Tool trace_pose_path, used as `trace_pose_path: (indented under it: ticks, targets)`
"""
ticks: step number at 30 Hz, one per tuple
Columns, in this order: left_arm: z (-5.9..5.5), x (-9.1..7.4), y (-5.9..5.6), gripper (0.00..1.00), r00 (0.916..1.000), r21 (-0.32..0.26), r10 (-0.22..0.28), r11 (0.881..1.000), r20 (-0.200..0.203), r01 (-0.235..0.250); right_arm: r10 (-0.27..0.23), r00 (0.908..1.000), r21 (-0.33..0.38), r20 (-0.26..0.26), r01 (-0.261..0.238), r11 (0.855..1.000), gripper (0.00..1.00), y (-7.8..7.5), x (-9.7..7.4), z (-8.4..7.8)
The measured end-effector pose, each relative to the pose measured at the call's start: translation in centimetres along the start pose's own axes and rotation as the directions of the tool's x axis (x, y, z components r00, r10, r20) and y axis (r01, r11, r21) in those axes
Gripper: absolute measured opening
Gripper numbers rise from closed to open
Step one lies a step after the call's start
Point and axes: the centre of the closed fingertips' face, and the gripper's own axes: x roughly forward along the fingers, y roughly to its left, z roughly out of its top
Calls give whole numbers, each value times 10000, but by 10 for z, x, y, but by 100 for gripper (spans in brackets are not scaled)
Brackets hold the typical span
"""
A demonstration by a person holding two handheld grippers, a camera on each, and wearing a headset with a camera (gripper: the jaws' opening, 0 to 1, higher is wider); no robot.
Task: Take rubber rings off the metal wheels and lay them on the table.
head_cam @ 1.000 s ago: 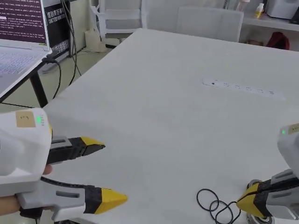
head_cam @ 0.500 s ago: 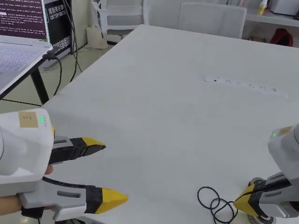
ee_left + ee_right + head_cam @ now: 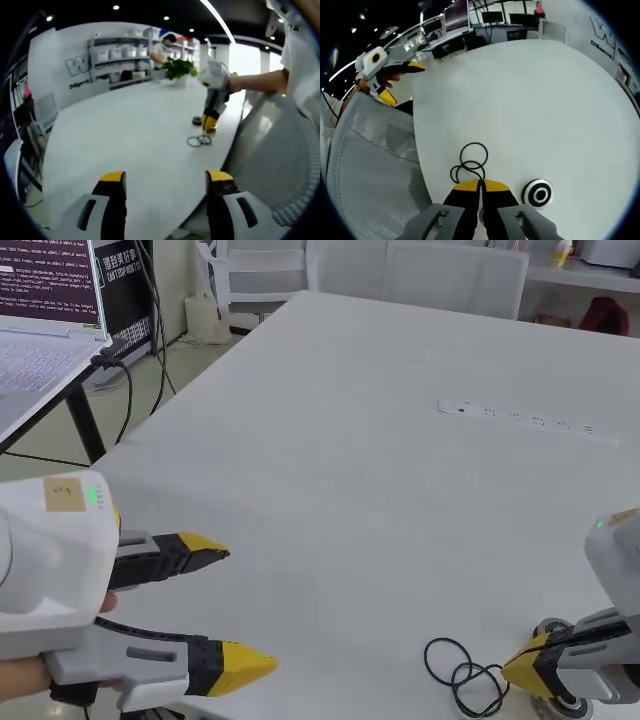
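- Right gripper view: black rubber rings (image 3: 470, 162) are seen overlapping on the white worktop (image 3: 545, 100), near the metal wheel (image 3: 538, 193).
- The right gripper (image 3: 480, 186) fingers are pressed together at the cluster's edge; whether a strand is pinched cannot be told.
- The left gripper (image 3: 165, 176) fingers are held apart, well away.
- The rings are judged light, limp and stretchy, best nipped on one free strand.
- Wall lettering (image 3: 75, 65) starting "W" is made out; the laptop screen (image 3: 50, 280) text is too small.
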Motion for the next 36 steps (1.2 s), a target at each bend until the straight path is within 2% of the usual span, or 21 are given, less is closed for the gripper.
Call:
trace_pose_path:
  ticks: [14, 21, 26, 32, 36]
  targets:
    - [-4, 0, 0, 65, 9998, 43, 5, 10000, -189, -4, -192, 9998, 140, 100, 190, 9997, 0, -5, -1, -1]
    - [-3, 2, 0, 65, 9998, 103, -46, 9999, -209, 49, -318, 9989, 200, 336, 312, 9993, 2, -9, -8, 2]
    - [0, 2, -1, 65, 9997, 218, -102, 9997, -206, 107, -429, 9969, 284, 666, 411, 9988, 3, -10, -17, 8]
    - [3, 0, -1, 66, 9997, 372, -86, 9993, -245, 95, -345, 9923, 323, 1185, 309, 9990, 7, -4, -29, 17]
    - [5, -2, 0, 66, 9998, 419, -31, 9991, -207, 39, -502, 9885, 320, 1430, 460, 9984, 11, -3, -37, 21]
